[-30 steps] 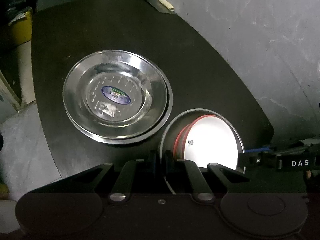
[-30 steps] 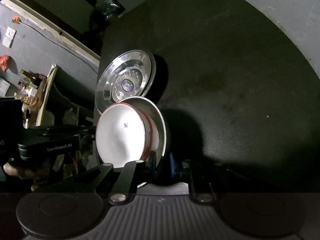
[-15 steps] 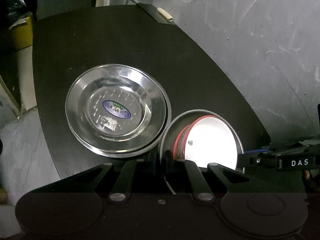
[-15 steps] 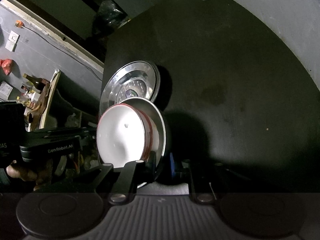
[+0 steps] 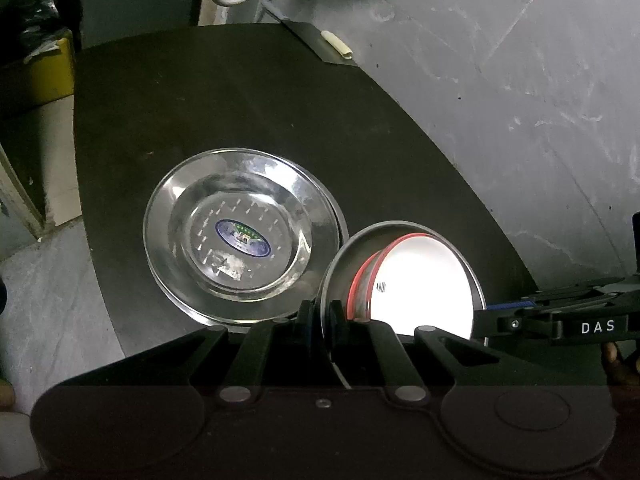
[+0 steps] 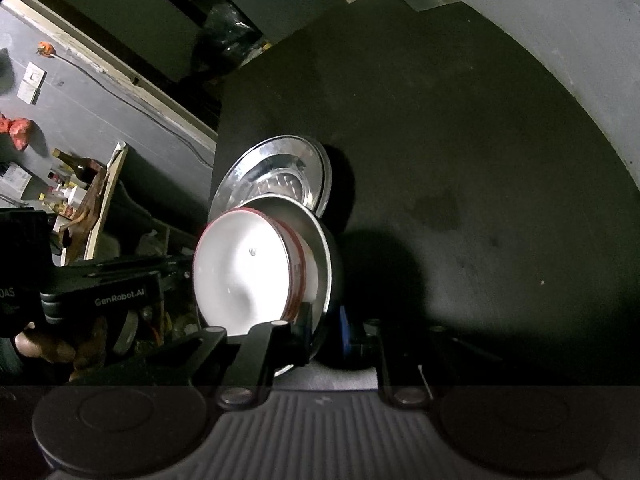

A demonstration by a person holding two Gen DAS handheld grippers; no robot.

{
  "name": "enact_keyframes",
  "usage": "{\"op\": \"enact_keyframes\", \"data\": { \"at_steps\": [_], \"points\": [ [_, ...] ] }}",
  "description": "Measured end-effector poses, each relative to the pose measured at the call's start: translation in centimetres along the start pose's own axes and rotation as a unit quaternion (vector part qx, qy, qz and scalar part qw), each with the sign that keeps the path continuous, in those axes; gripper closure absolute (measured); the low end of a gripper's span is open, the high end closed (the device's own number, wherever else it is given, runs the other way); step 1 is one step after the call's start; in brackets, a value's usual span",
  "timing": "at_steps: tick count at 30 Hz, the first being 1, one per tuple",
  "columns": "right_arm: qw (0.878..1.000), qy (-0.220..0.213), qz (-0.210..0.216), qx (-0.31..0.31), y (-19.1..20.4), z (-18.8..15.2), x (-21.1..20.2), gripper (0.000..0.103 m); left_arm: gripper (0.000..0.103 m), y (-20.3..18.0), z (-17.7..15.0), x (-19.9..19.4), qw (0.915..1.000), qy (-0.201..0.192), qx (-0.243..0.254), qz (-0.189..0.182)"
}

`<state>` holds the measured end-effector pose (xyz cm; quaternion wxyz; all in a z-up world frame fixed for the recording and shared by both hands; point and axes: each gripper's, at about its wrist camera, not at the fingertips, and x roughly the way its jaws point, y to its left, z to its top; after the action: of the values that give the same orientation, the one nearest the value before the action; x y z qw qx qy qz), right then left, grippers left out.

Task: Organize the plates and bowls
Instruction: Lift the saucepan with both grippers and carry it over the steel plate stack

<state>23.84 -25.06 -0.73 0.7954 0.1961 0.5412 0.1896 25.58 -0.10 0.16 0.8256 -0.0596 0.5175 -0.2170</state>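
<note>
Since a second ago both wrist views have drawn back from the black table (image 5: 248, 92), so the stack of steel plates (image 5: 240, 236) now sits lower in the left view and is partly covered by the carried dish in the right view, while more of the far table edge shows. Both grippers grasp one steel plate (image 5: 340, 264) that carries a white bowl with a red rim (image 5: 420, 280) inside it. The left gripper (image 5: 320, 316) has its fingers clamped on the plate's near-left rim, one finger on each side of the thin metal edge. The right gripper (image 6: 326, 328) has its fingers closed on the opposite rim of the same plate, its blue pad pressed against the underside. In the right view the steel plate (image 6: 324, 264) and the white bowl (image 6: 240, 276) appear strongly tilted, the bowl's opening facing the left gripper (image 6: 120, 296). The held plate hovers near the table's front edge, just beside the plate stack (image 6: 276, 172), which lies flat by the table's left edge; whether their rims touch cannot be told. A hand (image 6: 52, 344) grips the left tool.
</note>
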Motion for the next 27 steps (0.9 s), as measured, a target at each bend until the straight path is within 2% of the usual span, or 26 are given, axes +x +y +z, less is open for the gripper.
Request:
{"op": "enact_keyframes", "data": {
  "at_steps": [27],
  "points": [
    [0.999,0.006,0.014,-0.033,0.2,1.4,0.0,0.087,0.097,2.2,1.2,-0.7,0.999,-0.012,-0.036,0.023]
  ]
}}
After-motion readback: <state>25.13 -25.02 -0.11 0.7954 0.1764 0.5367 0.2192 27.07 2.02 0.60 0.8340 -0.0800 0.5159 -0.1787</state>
